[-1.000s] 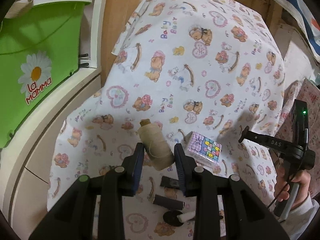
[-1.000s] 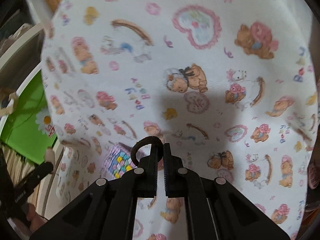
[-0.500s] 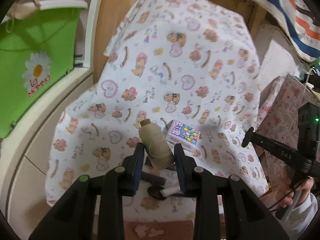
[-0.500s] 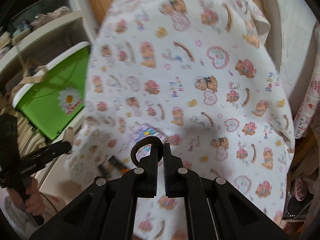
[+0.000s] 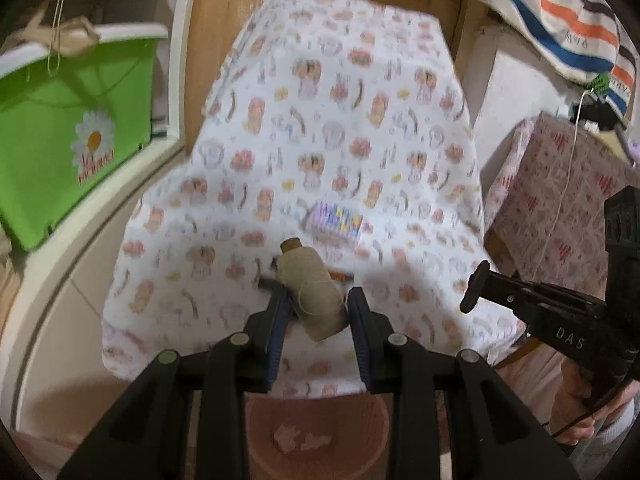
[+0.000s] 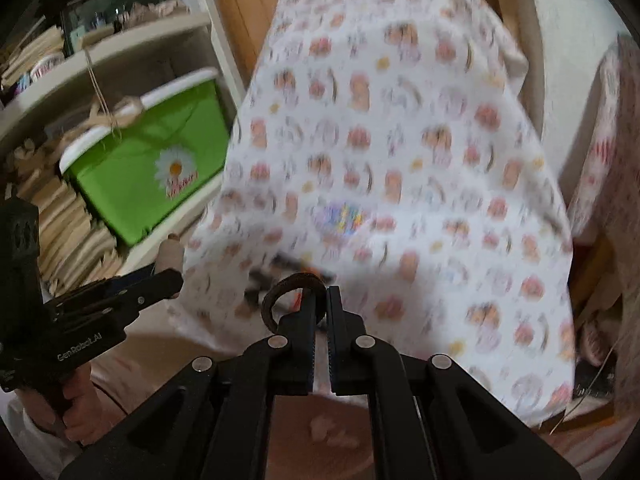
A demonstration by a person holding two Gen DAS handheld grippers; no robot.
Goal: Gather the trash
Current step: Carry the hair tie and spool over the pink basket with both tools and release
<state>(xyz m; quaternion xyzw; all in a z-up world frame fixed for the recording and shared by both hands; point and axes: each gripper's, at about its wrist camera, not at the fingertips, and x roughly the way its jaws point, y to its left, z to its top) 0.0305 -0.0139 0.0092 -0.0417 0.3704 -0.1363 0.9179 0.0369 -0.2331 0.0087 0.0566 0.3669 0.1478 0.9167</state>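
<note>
Holding steady matters here. The left gripper clamps a spool of twine, and the right gripper pinches a dark ring between nearly closed fingers. A pink bin with scraps inside sits directly below both, so I'd centre each load over its opening before letting go, one at a time. Beyond, the patterned cloth carries small dark bits and a colourful packet.

We read "DAS" on the right hand-held gripper in the left wrist view. "GenRobot.AI" stands on the left hand-held gripper; the green bin's red lettering is too blurred.
</note>
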